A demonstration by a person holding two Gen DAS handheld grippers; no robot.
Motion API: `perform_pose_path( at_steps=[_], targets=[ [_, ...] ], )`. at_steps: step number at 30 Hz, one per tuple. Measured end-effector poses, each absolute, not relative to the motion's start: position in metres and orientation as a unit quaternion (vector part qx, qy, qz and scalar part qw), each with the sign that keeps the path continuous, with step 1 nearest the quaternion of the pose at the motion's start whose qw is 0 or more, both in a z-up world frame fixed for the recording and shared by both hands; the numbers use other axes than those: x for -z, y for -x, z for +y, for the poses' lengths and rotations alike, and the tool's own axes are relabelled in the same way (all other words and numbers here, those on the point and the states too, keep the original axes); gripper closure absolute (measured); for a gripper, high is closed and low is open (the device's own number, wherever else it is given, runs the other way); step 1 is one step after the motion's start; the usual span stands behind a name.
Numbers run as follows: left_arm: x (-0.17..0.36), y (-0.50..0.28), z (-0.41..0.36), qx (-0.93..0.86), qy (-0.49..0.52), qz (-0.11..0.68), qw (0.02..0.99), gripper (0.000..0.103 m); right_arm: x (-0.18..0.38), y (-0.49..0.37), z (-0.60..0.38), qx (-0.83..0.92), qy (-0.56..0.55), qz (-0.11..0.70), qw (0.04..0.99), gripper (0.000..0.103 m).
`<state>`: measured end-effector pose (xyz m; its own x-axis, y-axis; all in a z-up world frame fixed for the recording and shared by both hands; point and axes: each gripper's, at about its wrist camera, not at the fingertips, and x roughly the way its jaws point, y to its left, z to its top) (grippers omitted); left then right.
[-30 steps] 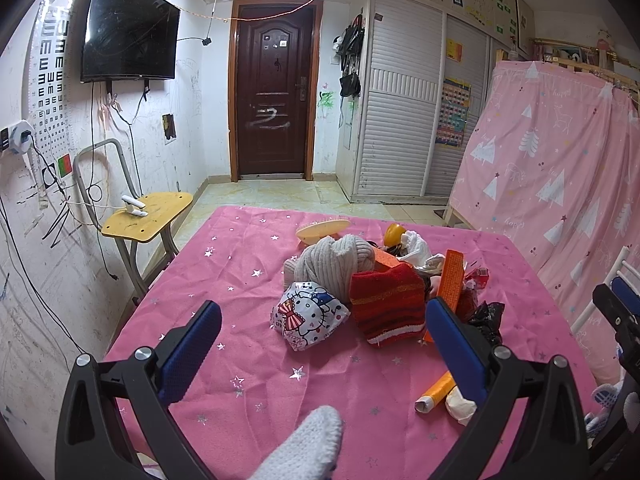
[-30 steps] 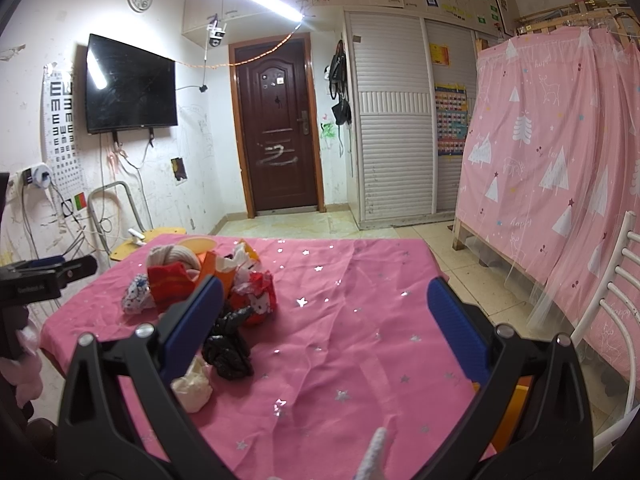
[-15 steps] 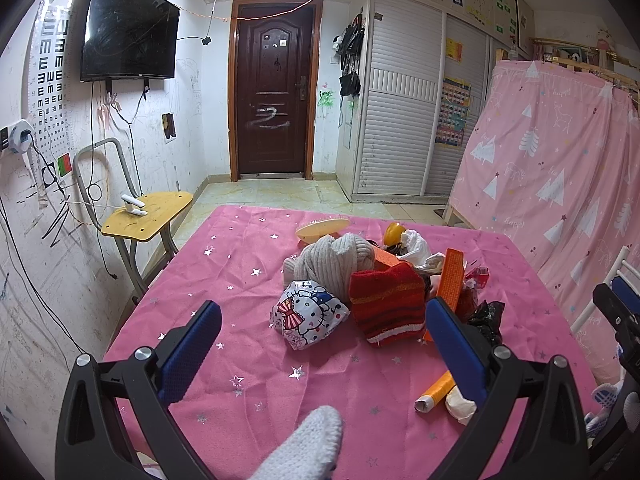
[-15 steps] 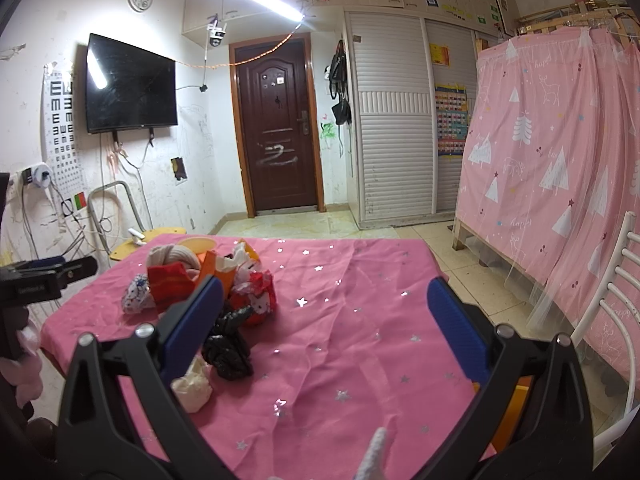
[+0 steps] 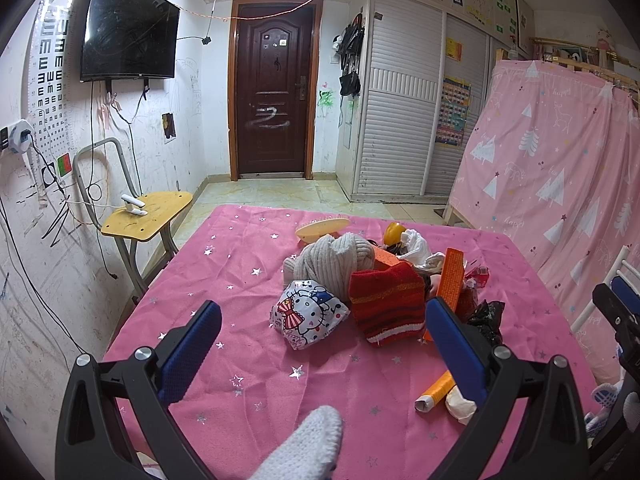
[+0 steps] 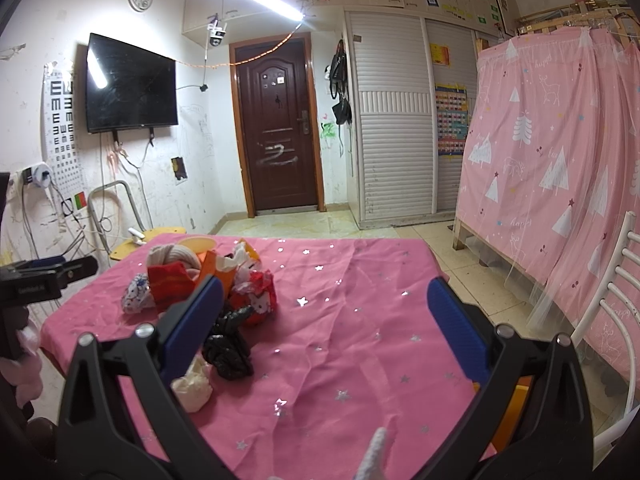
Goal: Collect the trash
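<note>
A heap of clutter lies on the pink star tablecloth (image 5: 248, 280): a Hello Kitty pouch (image 5: 306, 314), a red striped sock (image 5: 386, 300), a grey knitted cloth (image 5: 336, 260), an orange box (image 5: 450, 276), crumpled black plastic (image 5: 484, 316), an orange rolled tube (image 5: 434, 392) and a white paper wad (image 5: 460, 402). My left gripper (image 5: 320, 344) is open and empty, just short of the heap. My right gripper (image 6: 324, 328) is open and empty over the cloth, right of the black plastic (image 6: 228, 352) and white wad (image 6: 194, 386).
A yellow-topped side table (image 5: 148, 216) stands left of the table by the wall. A white metal chair (image 6: 608, 320) is at the right, with a pink curtained bed (image 6: 552, 152) behind it. A yellow plate (image 5: 322, 228) lies behind the heap.
</note>
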<state>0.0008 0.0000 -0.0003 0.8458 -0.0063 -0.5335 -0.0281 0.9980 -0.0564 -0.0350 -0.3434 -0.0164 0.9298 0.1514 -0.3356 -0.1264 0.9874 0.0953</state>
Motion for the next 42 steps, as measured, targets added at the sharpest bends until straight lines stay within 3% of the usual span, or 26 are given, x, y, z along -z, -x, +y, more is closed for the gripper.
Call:
perform_pose_path(
  at_steps=[23,30,42],
  targets=[
    [0.010,-0.002,0.003,-0.004,0.032,0.282,0.959,0.009,0.018,0.034,-0.343,-0.071,-0.036,0.174,0.982,0.005],
    [0.018,-0.033,0.023,0.028,0.058,0.346,0.936,0.009,0.016,0.036,-0.333,-0.121,-0.048,0.186,0.974,0.005],
    [0.039,-0.070,0.035,0.051,-0.012,0.392,0.918,0.011,0.055,0.020,-0.268,-0.240,-0.039,0.302,0.922,0.005]
  ],
)
